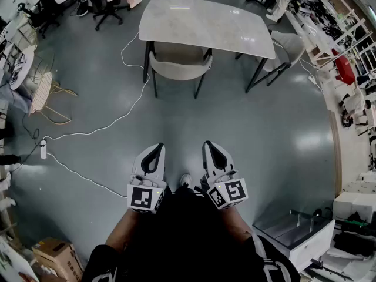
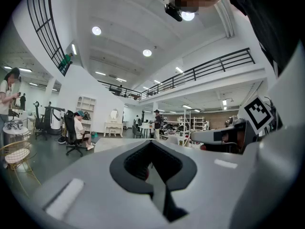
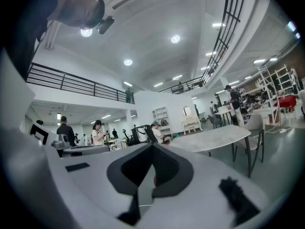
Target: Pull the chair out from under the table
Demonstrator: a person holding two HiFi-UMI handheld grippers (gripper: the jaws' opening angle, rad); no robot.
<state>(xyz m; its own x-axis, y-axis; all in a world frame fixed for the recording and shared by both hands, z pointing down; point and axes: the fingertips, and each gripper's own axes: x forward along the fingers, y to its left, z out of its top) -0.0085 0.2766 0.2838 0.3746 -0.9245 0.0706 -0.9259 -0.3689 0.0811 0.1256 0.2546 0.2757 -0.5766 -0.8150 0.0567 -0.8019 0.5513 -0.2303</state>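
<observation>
Approach step, as I judge it; nothing gripped yet.

- Left hand-held gripper (image 1: 158,147) & right hand-held gripper (image 1: 207,145): both fully shut, jaws together, nothing between them; held level, side by side, close in front of my operator's body.
- Chair (image 1: 179,65): beige, tucked under the near edge of the table (image 1: 205,22), backrest facing us; well apart from both grippers, bare floor between.
- 2nd chair (image 1: 285,46) at the table's right end; not the one in line w/ us, so I take the near one as target.

How I'd do it well (judgement):
- Walk straight up; open both jaws before reaching the backrest, not at it.
- Take the top rim of the backrest, one gripper left of centre, one right, so it won't yaw.
- Pull level & straight back toward us; a skewed pull could knock the chair legs against the table legs either side.
- White cable (image 1: 120,119) runs across the floor near the chair's left legs; step over it, watch for snagging.

Hard to see:
- Seat & front legs hidden under the tabletop; can't tell the clearance there.
- Can't tell if the cable touches a chair leg.
- Both gripper views mostly filled by gripper body; the right one shows the table edge-on, but I can't make out the target chair in either.
</observation>
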